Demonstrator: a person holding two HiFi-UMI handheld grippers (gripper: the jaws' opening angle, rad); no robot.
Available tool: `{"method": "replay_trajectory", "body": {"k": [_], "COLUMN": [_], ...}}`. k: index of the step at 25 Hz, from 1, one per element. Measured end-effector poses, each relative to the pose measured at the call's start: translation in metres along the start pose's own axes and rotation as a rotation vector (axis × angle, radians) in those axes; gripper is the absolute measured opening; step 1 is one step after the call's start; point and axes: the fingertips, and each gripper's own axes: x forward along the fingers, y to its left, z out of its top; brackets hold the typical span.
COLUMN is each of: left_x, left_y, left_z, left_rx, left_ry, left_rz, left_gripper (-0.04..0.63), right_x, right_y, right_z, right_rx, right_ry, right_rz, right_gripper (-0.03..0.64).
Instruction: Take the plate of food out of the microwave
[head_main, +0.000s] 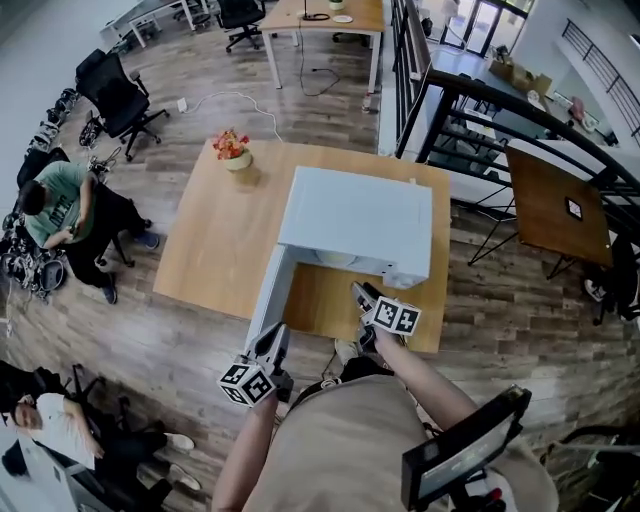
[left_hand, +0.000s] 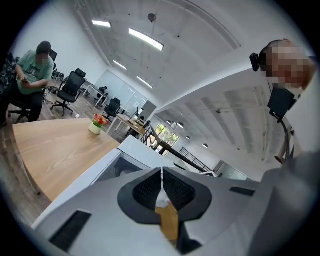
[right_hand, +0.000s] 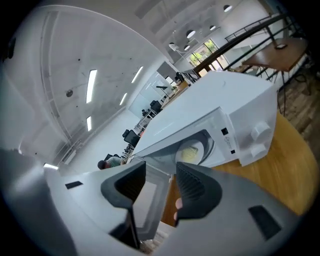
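A white microwave (head_main: 355, 225) stands on a wooden table (head_main: 215, 250) with its door (head_main: 268, 300) swung out toward me on the left. In the right gripper view a white plate with pale food (right_hand: 191, 152) sits inside the open microwave (right_hand: 215, 105). My right gripper (head_main: 360, 292) hovers in front of the opening. It (right_hand: 160, 182) is open, nothing pressed between its pads, and the door (right_hand: 147, 200) shows through the gap. My left gripper (head_main: 275, 335) is at the door's outer end. Its jaws (left_hand: 161, 182) meet, with nothing that I can make out between them.
A small pot of flowers (head_main: 233, 150) stands at the table's far left corner. A seated person (head_main: 60, 215) is off to the left, another at the lower left (head_main: 60, 425). A black stair railing (head_main: 470, 110) and a second wooden table (head_main: 560, 205) are on the right.
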Motion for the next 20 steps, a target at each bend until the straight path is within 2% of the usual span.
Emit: {"method": "replay_trajectory", "body": {"k": [2, 5, 9, 12, 16, 20], "left_x": [0.009, 0.017, 0.039, 0.046, 0.057, 0.064], "left_y": [-0.001, -0.003, -0.001, 0.001, 0.000, -0.001], "left_z": [-0.001, -0.007, -0.007, -0.020, -0.019, -0.019], "left_rx": [0.003, 0.000, 0.005, -0.011, -0.013, 0.010], "left_ry": [0.008, 0.015, 0.025, 0.047, 0.034, 0.071], "left_rz": [0.019, 0.047, 0.077, 0.107, 0.121, 0.118], "left_gripper": [0.002, 0.002, 0.002, 0.002, 0.002, 0.002], "right_x": [0.019, 0.041, 0.076, 0.091, 0.122, 0.144], "right_y": [-0.021, -0.053, -0.081, -0.106, -0.122, -0.133], "right_z": [-0.005, -0.018, -0.013, -0.028, -0.031, -0.035], "right_rx": [0.077, 0.147, 0.197, 0.246, 0.256, 0.292], "right_ry": [0.014, 0.028, 0.008, 0.008, 0.004, -0.014], "right_rz": [-0.022, -0.066, -0.120, -0.184, -0.210, -0.247], "right_gripper": [0.193, 0.195, 0.193, 0.193, 0.193, 0.193]}}
